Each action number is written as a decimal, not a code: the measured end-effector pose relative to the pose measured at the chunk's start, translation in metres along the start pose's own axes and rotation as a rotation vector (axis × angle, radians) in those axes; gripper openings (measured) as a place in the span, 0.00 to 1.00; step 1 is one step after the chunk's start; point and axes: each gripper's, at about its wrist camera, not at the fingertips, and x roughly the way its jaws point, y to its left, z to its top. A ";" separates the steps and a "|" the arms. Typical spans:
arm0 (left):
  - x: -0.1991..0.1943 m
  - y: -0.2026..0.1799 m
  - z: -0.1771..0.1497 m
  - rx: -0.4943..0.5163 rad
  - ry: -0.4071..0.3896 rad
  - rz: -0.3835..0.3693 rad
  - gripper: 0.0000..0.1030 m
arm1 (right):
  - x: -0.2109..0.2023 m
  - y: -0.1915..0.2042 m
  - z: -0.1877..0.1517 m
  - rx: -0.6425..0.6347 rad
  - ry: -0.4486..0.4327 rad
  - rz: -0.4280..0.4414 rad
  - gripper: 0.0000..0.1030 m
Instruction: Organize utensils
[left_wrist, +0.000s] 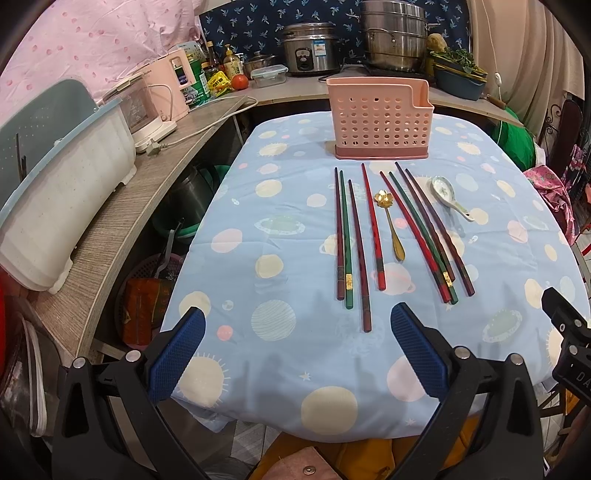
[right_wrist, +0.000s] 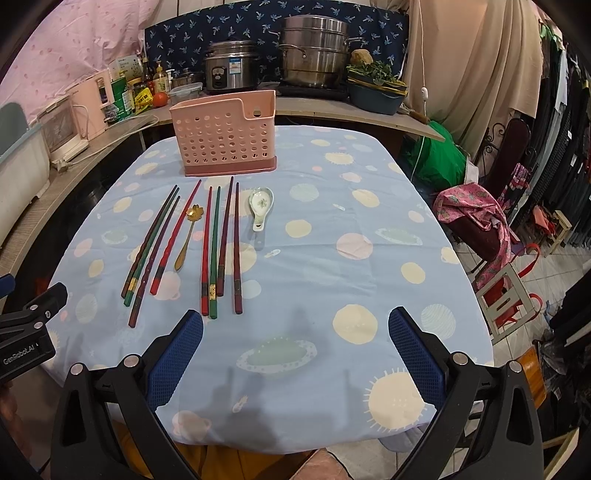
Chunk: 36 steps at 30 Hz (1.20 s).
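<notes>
both grippers hang over the near edge of the desk (left_wrist: 229, 206), nothing taken up — the left gripper (left_wrist: 297, 325) has its blue pads spread wide with only tablecloth between them, and the right gripper (right_wrist: 295, 326) is just as wide apart and just as empty.

the utensils are laid out in a loose row mid-desk, handles toward us, tips toward the pink holder (left_wrist: 382, 122) that stands upright at the far end. that layout looks deliberate: thick ends nearest the grippers, so each piece can be pinched by the handle and carried straight ahead into the holder.

on the left sits a group of three chopsticks (left_wrist: 345, 240), close together and nearly parallel. a lone red chopstick (left_wrist: 373, 225) lies apart from them, the gold spoon (left_wrist: 391, 225) just beside it. right of that, four more chopsticks (left_wrist: 424, 232) fan out slightly, ends bunched. the ceramic spoon (left_wrist: 450, 197) rests bowl-up at the far right, well clear of the rest.

the holder looks empty from here, so my read is the sorting hasn't begun. the left gripper faces the left trio, while the right gripper sits off to the right of the whole row — it would need to swing inward for the bunched four.
</notes>
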 end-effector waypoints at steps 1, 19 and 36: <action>0.000 0.000 0.000 -0.001 0.000 0.000 0.93 | 0.000 0.000 0.000 0.000 0.001 -0.001 0.94; 0.001 0.001 -0.001 0.001 0.001 0.000 0.93 | 0.002 -0.001 -0.003 -0.001 0.001 -0.001 0.94; 0.002 0.002 -0.003 0.002 -0.001 -0.008 0.93 | 0.001 -0.001 -0.001 -0.001 0.000 -0.001 0.94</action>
